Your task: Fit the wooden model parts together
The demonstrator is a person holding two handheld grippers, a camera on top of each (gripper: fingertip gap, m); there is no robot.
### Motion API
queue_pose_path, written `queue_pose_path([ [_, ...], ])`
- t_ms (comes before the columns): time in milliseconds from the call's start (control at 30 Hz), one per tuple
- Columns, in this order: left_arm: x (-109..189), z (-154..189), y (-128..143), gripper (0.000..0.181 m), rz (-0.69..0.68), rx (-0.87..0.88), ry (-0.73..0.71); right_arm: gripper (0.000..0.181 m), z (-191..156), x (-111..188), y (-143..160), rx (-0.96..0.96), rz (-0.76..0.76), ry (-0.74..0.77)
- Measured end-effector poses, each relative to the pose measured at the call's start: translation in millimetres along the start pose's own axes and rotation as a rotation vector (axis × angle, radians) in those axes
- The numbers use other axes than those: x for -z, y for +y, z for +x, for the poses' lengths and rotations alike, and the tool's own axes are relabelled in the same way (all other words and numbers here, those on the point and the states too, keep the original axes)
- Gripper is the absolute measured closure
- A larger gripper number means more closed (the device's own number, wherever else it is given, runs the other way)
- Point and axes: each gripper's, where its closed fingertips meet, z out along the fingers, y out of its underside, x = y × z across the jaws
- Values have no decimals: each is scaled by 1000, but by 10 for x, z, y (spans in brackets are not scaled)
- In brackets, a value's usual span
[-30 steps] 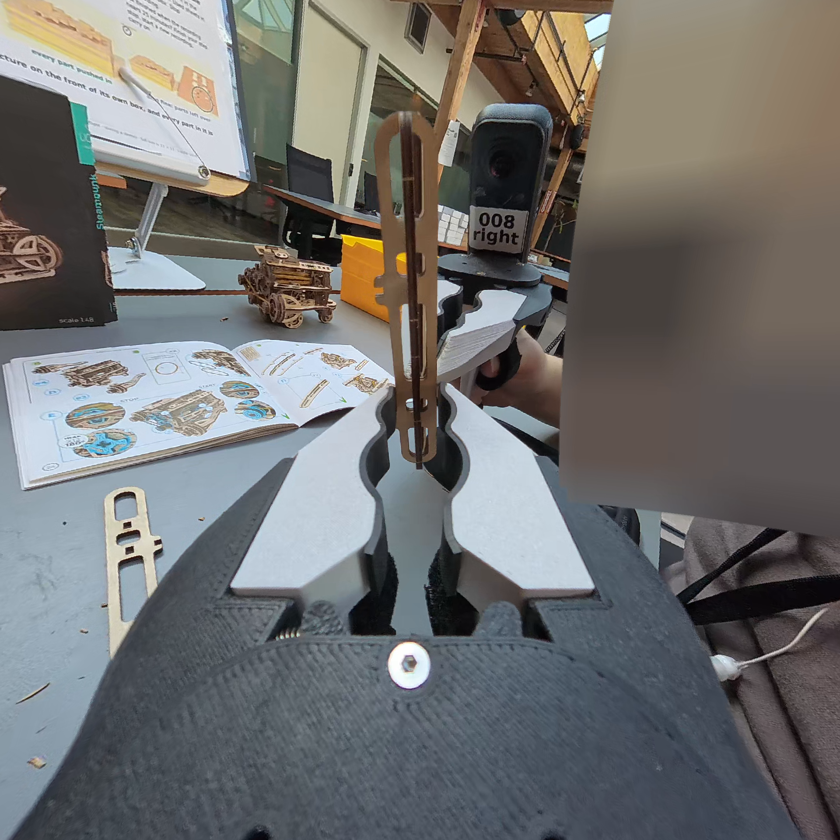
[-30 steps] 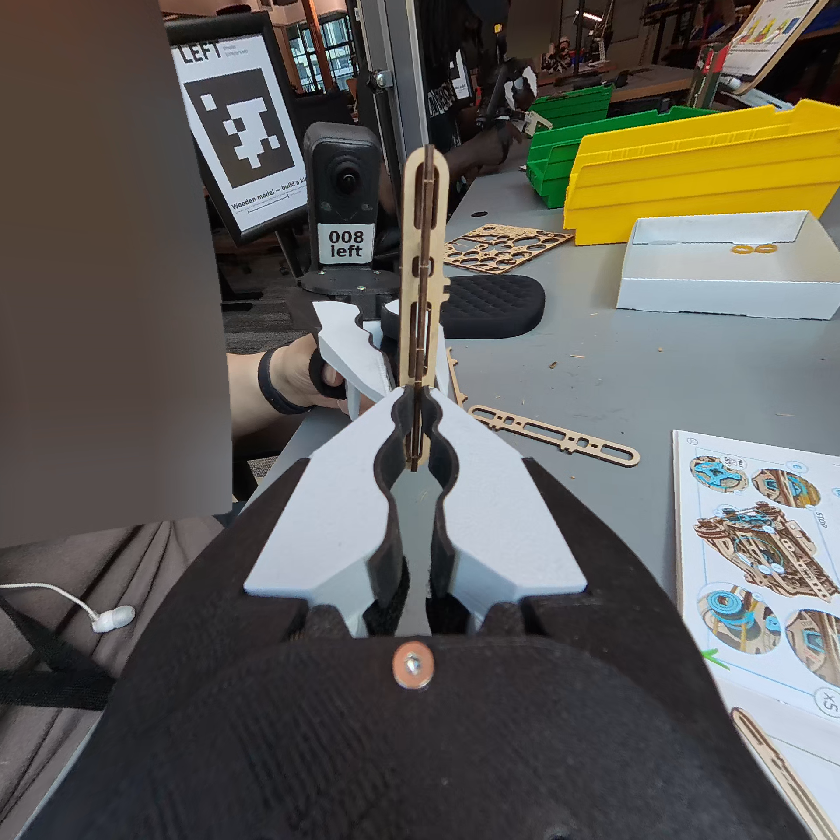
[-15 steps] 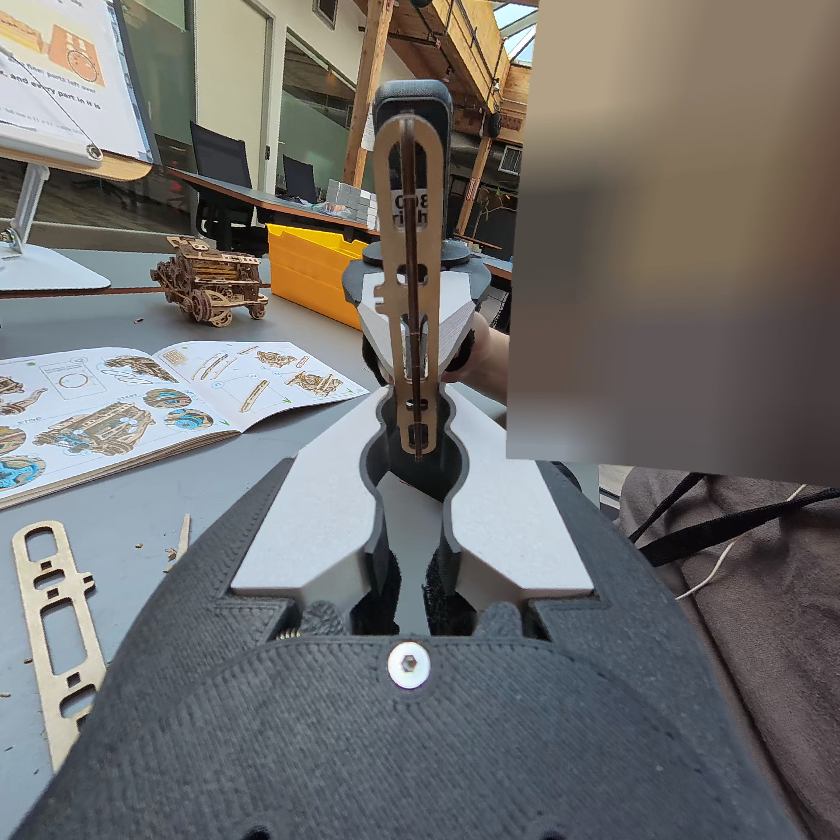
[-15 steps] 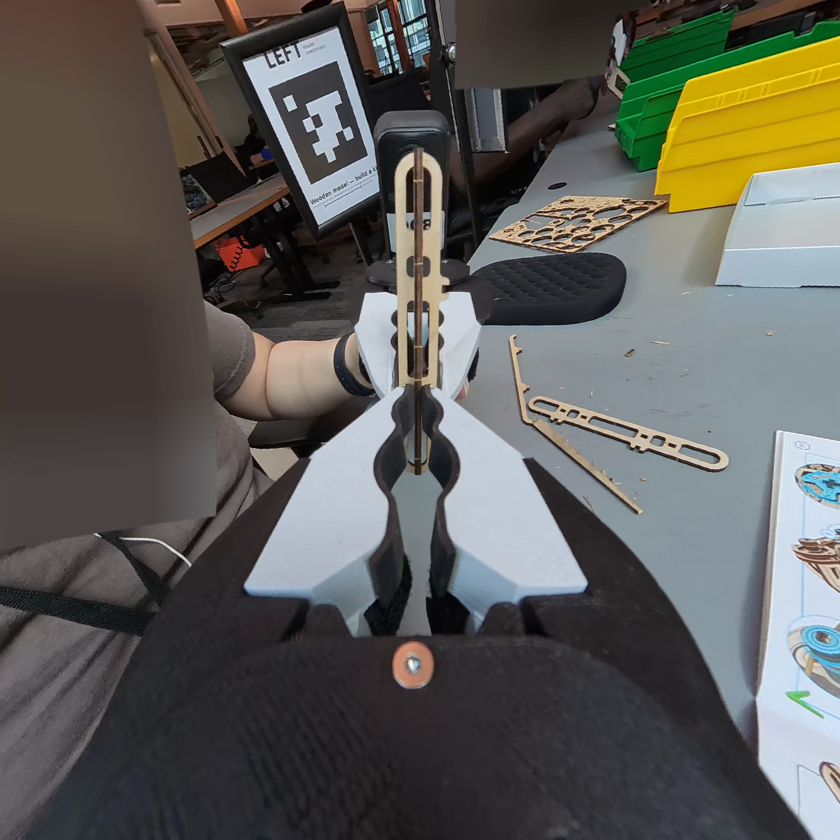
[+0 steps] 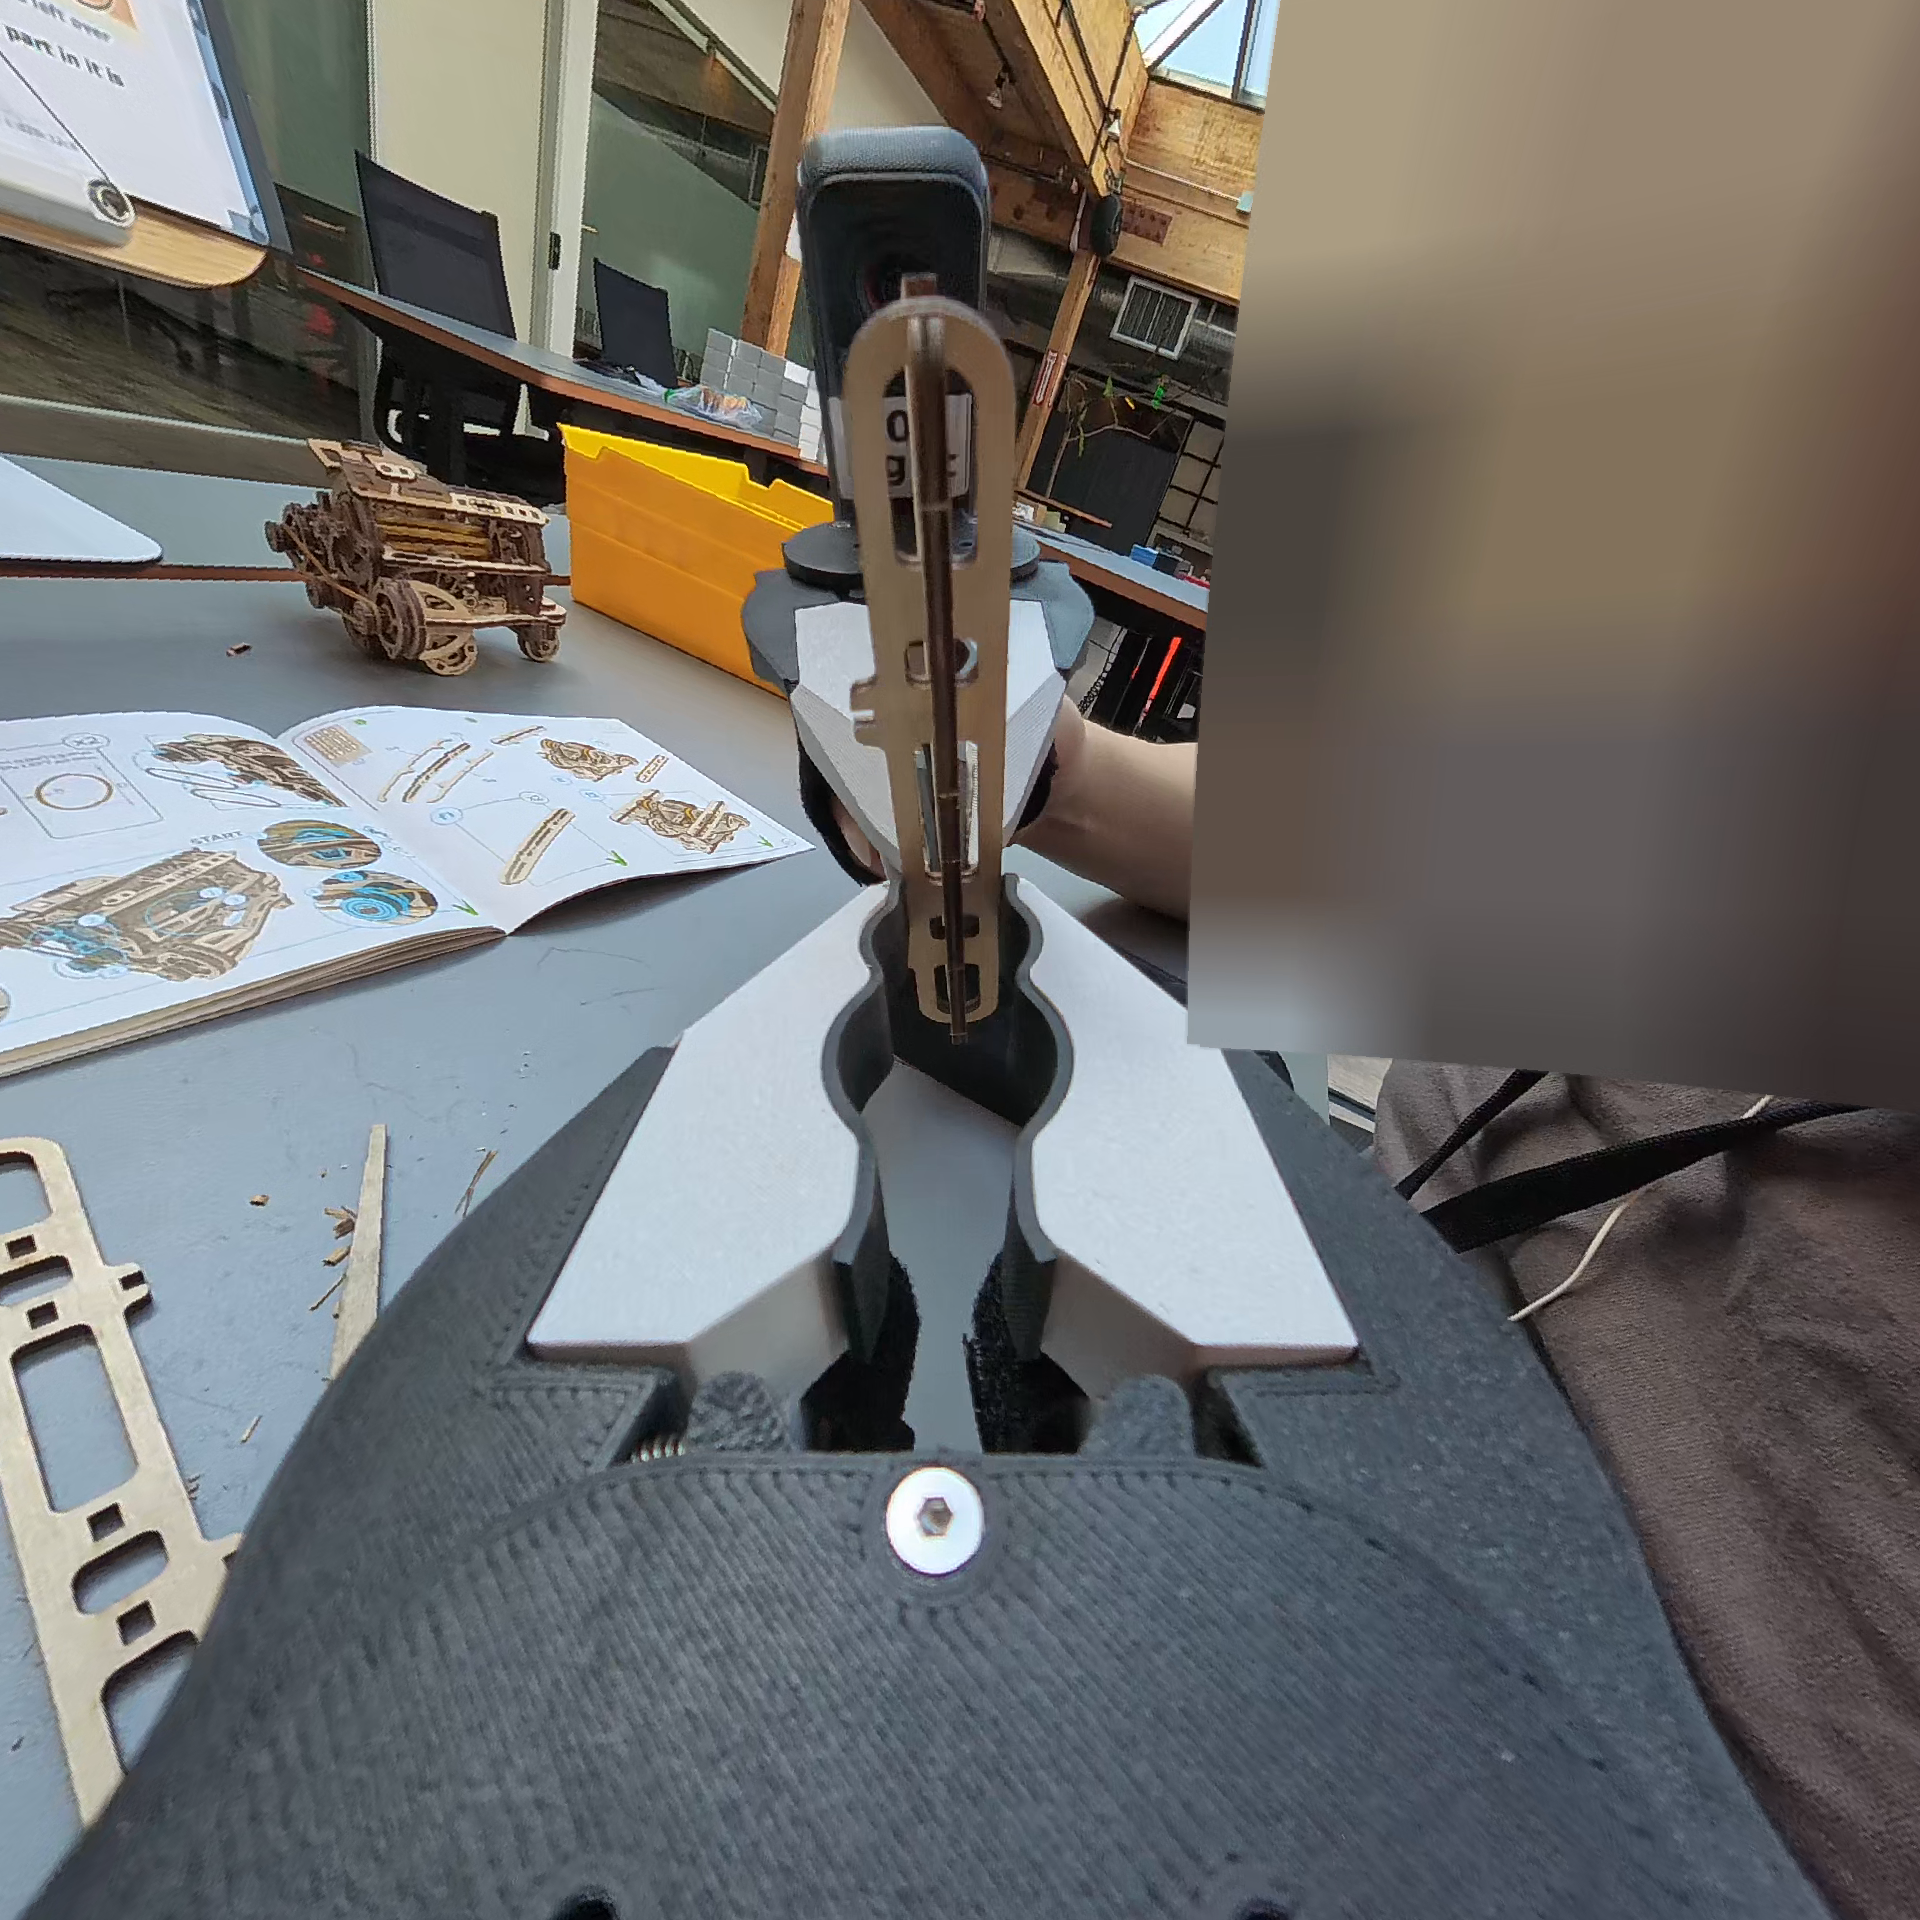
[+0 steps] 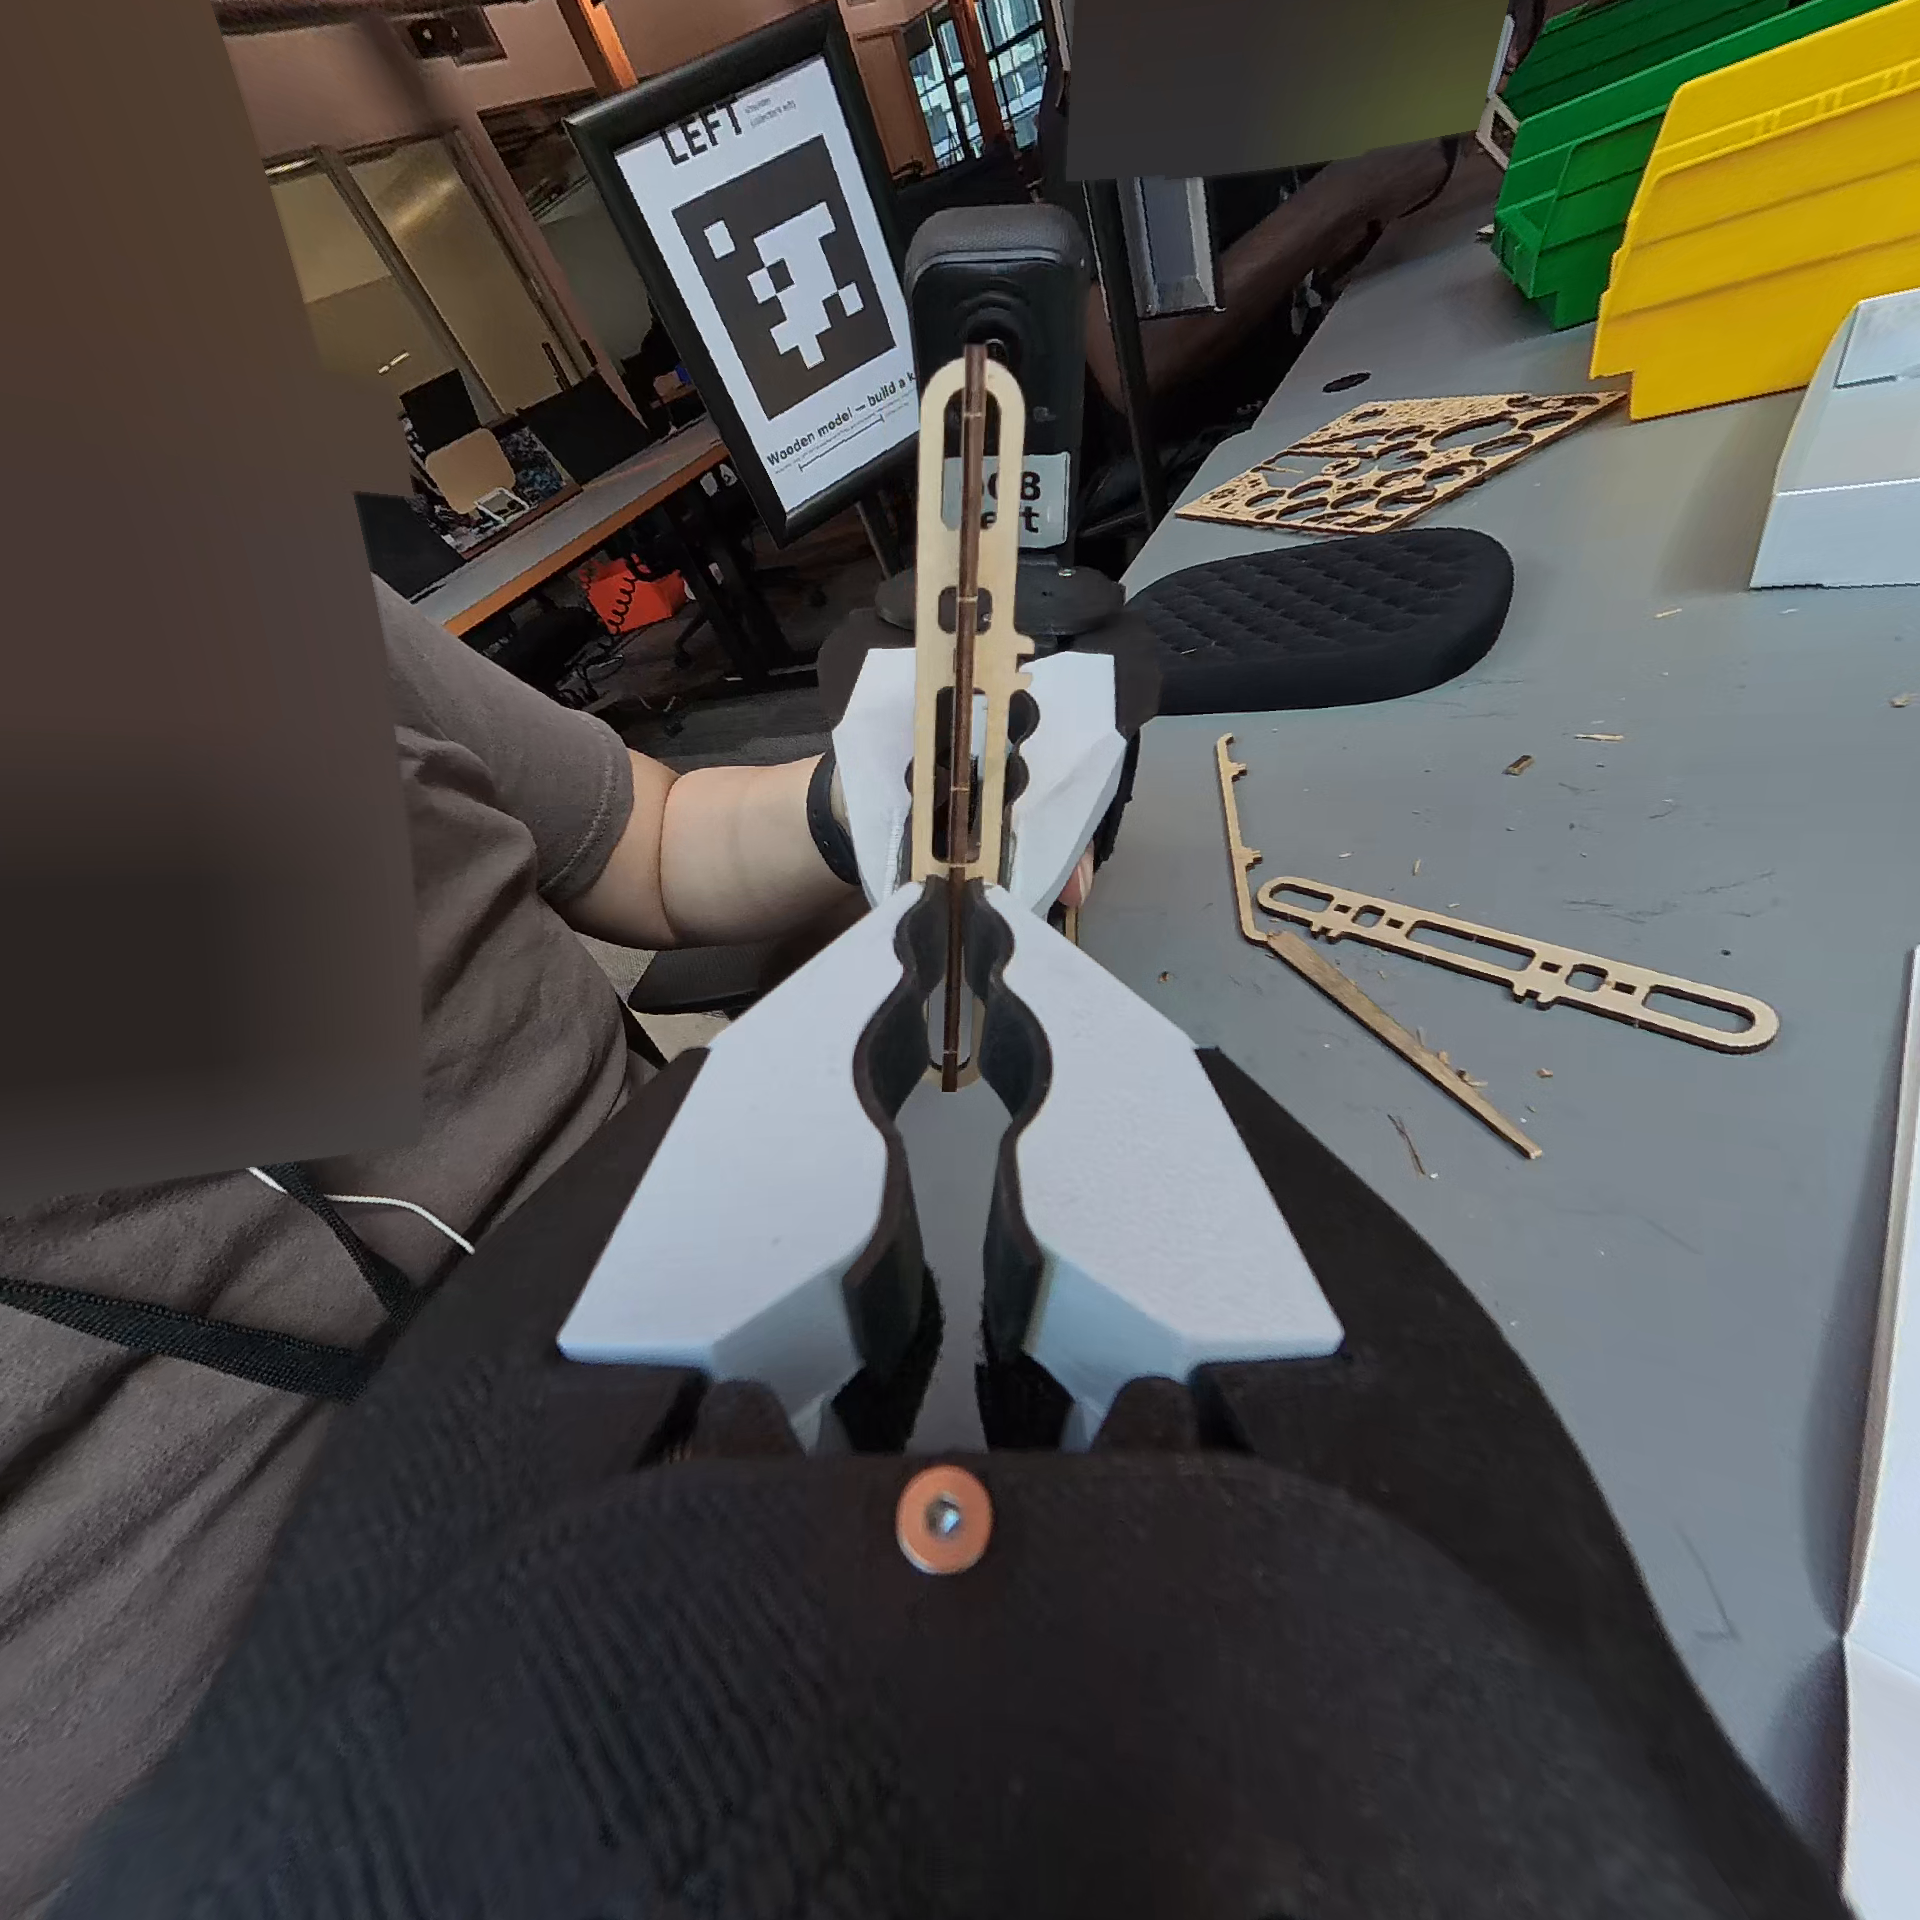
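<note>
A slotted wooden strip stands upright between my two grippers, which face each other. A thin wooden strip, seen edge-on, sits in its long slot. My left gripper is shut on the slotted strip's lower end. The right gripper's white fingers show just behind it. In the right wrist view my right gripper is shut on the thin strip, with the slotted strip crossing it. The left gripper's fingers are close behind. How deep the parts interlock is hidden.
On the grey table lie a spare slotted strip, a thin stick, a punched wooden sheet, a black pad and a white box. An open instruction booklet, a finished wooden model and a yellow bin stand farther off. The tips of both grippers are at nearly the same place.
Both grippers have swung to face each other squarely and come closer together. The upright strips stay held, now lined up in front of the opposite gripper's camera.
</note>
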Motion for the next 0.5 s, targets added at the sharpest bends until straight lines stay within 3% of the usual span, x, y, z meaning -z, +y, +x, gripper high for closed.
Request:
queue_pose_path([
  [267,17,-84,71,167,-42,-16,-58,181,84,-29,59,133,-50,135],
  [500,-25,59,82,167,-51,-39,21,181,-49,-8,78,28,-47,-49],
])
